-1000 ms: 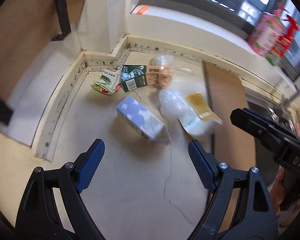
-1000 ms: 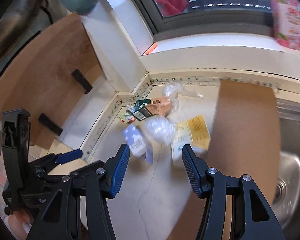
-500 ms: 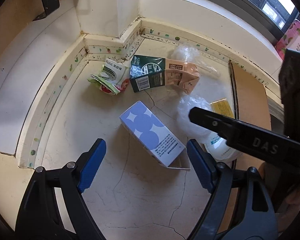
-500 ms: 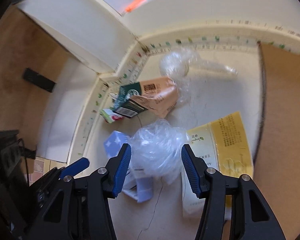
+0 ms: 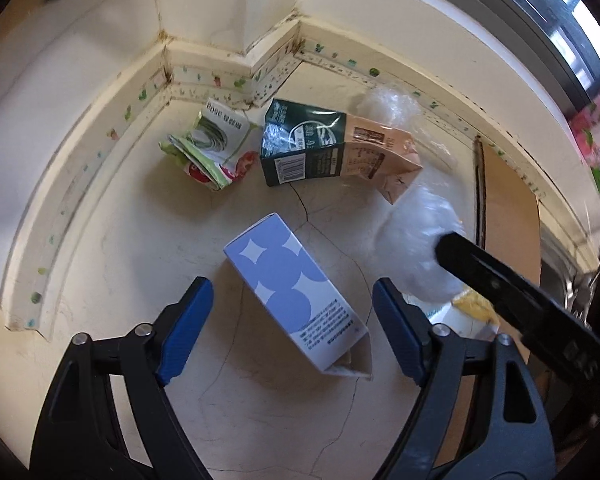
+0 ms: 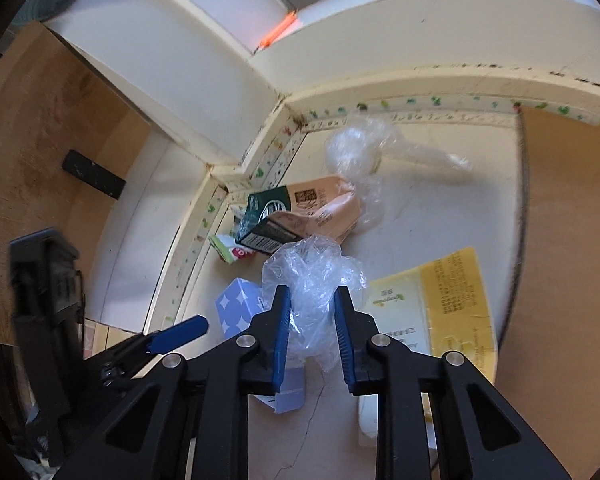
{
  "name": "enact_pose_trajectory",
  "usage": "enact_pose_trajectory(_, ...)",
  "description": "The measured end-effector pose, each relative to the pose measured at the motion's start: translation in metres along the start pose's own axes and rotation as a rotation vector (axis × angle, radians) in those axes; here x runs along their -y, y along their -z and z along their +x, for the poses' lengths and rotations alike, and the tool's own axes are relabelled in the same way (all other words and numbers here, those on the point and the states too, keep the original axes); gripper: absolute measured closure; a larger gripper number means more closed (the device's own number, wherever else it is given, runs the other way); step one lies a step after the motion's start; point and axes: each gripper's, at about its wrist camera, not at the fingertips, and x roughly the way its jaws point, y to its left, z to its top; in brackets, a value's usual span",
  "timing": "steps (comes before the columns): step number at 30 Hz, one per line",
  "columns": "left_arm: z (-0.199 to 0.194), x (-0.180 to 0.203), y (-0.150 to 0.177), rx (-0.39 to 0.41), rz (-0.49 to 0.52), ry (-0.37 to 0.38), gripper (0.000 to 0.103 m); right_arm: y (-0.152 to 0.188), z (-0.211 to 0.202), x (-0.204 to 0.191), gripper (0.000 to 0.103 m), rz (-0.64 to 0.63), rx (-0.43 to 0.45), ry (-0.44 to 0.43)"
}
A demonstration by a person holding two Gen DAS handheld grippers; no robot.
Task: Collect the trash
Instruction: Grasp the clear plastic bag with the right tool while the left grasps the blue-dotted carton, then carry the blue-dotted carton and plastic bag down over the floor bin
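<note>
right gripper [image 6: 310, 326] has its jaws narrowed around a crumpled clear plastic bag [image 6: 314, 280], pads pressing into the film on both sides, so it looks gripped, though whether the bag is off the counter [image 5: 112, 240] i cannot tell. left gripper [image 5: 292, 326] is wide apart and holds nothing, hovering over a blue and white carton [image 5: 296, 292] that lies on its side between the fingers with its open end toward the camera. other trash sits toward the back corner: a green and tan carton [image 5: 332, 152], a folded snack wrapper [image 5: 212, 152] just beside it, a second clear bag [image 6: 356, 148] near the wall and a yellow packet [image 6: 432, 308] flat on the counter beside a brown board [image 6: 568, 260]. risks as i judge them: the bag is thin and slippery and only a bunch of film is pinched, so it could slide out of the pads on the lift, or trail and drag the blue and white carton or the yellow packet it touches. the left jaws look angled across the carton's long diagonal, so closing now could hit corners, spin the box or crush its open end rather than grip flat sides. the two tools are close together, the right one's arm crosses the left view, so they could knock each other. the flat packet will be hard to pinch
</note>
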Motion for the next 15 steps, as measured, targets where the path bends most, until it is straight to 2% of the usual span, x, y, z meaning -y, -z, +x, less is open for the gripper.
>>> enact_pose_trajectory(1,0.003,-0.001,0.000,-0.010,-0.014,0.005,0.037,0.001,-0.002,0.001,0.082,0.000,0.004,0.001)
enact_pose_trajectory(2,0.006,-0.002,0.000,-0.019,-0.026,0.005,0.049,0.001,-0.005,0.001,0.082,0.000,0.006,0.001)
enact_pose_trajectory(8,0.001,-0.005,0.007,0.010,-0.054,0.002,0.066,0.007,-0.013,0.004,0.082,0.011,0.006,-0.014)
enact_pose_trajectory(15,-0.028,-0.009,0.023,0.066,-0.020,-0.008,0.068,0.024,-0.025,-0.007,0.083,0.000,0.012,-0.039)
